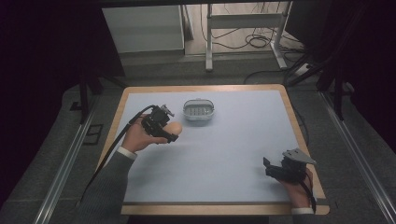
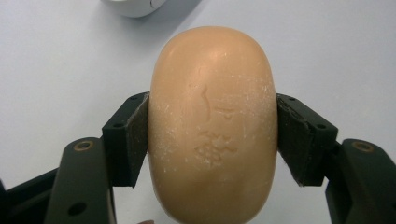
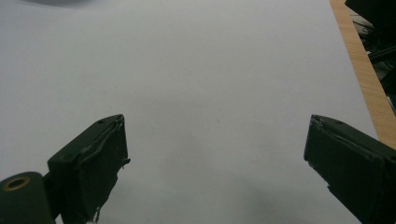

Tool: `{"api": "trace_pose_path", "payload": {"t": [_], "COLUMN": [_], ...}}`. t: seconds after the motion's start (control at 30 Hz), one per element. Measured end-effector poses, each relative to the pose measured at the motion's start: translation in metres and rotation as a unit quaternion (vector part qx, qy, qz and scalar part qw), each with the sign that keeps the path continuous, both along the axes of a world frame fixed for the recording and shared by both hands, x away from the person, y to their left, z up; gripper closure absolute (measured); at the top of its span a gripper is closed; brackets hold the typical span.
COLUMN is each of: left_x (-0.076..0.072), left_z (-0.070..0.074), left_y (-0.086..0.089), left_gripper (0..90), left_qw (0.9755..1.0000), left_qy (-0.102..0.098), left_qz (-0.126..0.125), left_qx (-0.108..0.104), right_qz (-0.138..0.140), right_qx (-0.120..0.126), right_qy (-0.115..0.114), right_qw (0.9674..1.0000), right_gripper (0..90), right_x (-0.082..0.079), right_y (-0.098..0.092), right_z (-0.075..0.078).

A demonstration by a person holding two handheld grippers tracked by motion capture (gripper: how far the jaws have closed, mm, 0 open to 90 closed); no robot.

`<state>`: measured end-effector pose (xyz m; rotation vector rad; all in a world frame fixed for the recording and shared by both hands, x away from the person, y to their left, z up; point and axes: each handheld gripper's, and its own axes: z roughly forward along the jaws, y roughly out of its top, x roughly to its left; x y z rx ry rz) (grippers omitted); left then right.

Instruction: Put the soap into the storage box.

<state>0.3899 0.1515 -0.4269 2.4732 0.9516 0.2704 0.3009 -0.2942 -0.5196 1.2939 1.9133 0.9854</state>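
A person seated at a wood-edged desk point(image 1: 286, 100) covered by a pale blue-grey mat works two hand-held grippers under the high view. The left gripper point(image 1: 167, 133), held in the person's left hand point(image 1: 139, 138) at about ten o'clock on the mat, has its jaws closed on a tan, oval bar of soap point(image 1: 174, 129). In the left gripper view the black jaws press against the soap point(image 2: 213, 123) from either side at its middle, and a stamped mark and pale scuffing show on its upper face. Whether the soap rests on the mat or is held just above it cannot be told.

A small grey soap dish point(image 1: 199, 110) with a ribbed floor sits at twelve o'clock on the mat, just beside the soap toward one o'clock; its white rim point(image 2: 135, 6) edges the top of the left gripper view.

The right gripper point(image 1: 271, 169), in the person's right hand point(image 1: 299, 192), sits at about four o'clock near the desk's corner, well apart from the soap and dish. In the right gripper view its jaws point(image 3: 215, 158) stand wide apart with nothing between them above bare mat.
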Motion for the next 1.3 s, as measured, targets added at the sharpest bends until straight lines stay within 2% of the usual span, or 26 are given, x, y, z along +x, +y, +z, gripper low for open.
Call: {"api": "trace_pose_path", "payload": {"t": [0.73,0.87,1.2,1.27,1.3], "left_x": [0.024,0.028,0.04,0.042,0.044], "left_z": [0.01,0.01,0.007,0.005,0.006], "left_y": [-0.011,-0.013,-0.012,-0.014,-0.014], "left_gripper": [32.7,32.7,32.7,32.7,32.7], "left_qw": [1.0,0.9999,0.9999,0.9999,0.9999], "left_qy": [-0.004,-0.003,0.01,0.003,0.003], "left_qz": [0.001,-0.004,0.0,0.01,0.006], "left_qx": [0.004,0.011,-0.01,0.001,0.008], "right_qz": [-0.001,-0.002,-0.002,-0.003,-0.003], "right_qx": [-0.002,0.0,-0.001,-0.001,-0.001], "right_qy": [0.001,0.001,0.003,0.004,0.003], "right_qw": [1.0,1.0,1.0,1.0,1.0], "right_gripper": [6.0,6.0,6.0,6.0,6.0], "right_x": [0.001,0.0,0.001,0.001,0.001], "right_y": [-0.001,-0.001,-0.001,-0.002,-0.002], "right_z": [-0.001,-0.001,-0.002,-0.002,-0.002]}}
